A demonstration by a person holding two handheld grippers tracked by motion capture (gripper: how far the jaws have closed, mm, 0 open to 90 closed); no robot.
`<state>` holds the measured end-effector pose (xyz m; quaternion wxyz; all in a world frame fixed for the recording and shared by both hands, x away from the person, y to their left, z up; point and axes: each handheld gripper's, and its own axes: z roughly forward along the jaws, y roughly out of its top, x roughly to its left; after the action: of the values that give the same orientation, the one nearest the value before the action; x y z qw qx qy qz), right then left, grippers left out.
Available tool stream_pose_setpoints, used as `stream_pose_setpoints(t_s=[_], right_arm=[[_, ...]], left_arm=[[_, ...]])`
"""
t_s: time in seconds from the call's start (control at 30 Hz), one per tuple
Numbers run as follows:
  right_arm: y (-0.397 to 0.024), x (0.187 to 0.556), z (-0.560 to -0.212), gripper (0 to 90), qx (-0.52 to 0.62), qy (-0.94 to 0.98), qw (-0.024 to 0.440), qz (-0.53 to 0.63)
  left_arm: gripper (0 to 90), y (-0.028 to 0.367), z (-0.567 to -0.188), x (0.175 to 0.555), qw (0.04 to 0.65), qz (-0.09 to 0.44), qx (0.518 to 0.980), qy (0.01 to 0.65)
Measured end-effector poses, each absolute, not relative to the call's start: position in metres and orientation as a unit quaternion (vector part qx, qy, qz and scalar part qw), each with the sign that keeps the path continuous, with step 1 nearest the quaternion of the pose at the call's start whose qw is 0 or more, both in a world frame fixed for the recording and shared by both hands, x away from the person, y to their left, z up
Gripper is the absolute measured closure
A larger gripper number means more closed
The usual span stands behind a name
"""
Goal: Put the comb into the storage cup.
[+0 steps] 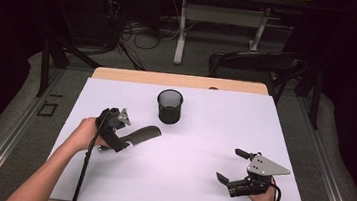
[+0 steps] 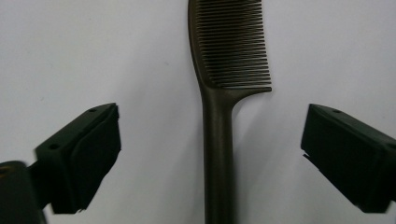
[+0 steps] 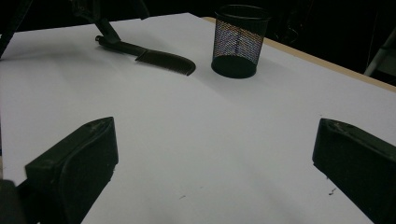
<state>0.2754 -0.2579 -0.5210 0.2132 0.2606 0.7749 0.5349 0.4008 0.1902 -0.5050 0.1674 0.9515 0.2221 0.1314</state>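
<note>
A dark brown comb (image 1: 143, 133) lies flat on the white table, left of centre, its teeth end toward a black mesh cup (image 1: 170, 106). My left gripper (image 1: 123, 140) is down at the comb's handle. In the left gripper view the comb (image 2: 233, 46) runs straight up between the jaws of that gripper (image 2: 210, 140), which stand wide, with neither pad touching the handle. My right gripper (image 1: 227, 163) rests open near the front right with only bare table between its jaws (image 3: 215, 154). Its camera sees the comb (image 3: 163, 60) and the cup (image 3: 238, 39) farther off.
A white sheet (image 1: 182, 191) covers the table, with a strip of wood (image 1: 178, 80) showing along the far edge. Behind the table stand a black chair (image 1: 256, 61) and a desk frame with cables on the floor.
</note>
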Motion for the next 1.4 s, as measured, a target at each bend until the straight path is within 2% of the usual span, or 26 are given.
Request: stream_pose_setpoints(t_s=[0.3, 0.47, 0.87, 1.4], right_arm=[[-0.256, 0.275, -0.521, 0.0, 0.254, 0.779, 0.214, 0.531], [-0.256, 0.274, -0.521, 0.0, 0.253, 0.779, 0.213, 0.532], [-0.255, 0.274, -0.522, 0.0, 0.251, 0.782, 0.214, 0.528], [-0.254, 0.274, -0.522, 0.0, 0.246, 0.786, 0.215, 0.525]], left_arm=[[33.8, 0.186, -0.508, 0.403, 0.15, 0.118, 0.96, 0.206], [43.9, 0.185, -0.512, 0.407, 0.135, 0.104, 0.963, 0.209], [57.2, 0.181, -0.52, 0.415, 0.11, 0.09, 0.97, 0.198], [68.0, 0.177, -0.526, 0.419, 0.089, 0.076, 0.975, 0.189]])
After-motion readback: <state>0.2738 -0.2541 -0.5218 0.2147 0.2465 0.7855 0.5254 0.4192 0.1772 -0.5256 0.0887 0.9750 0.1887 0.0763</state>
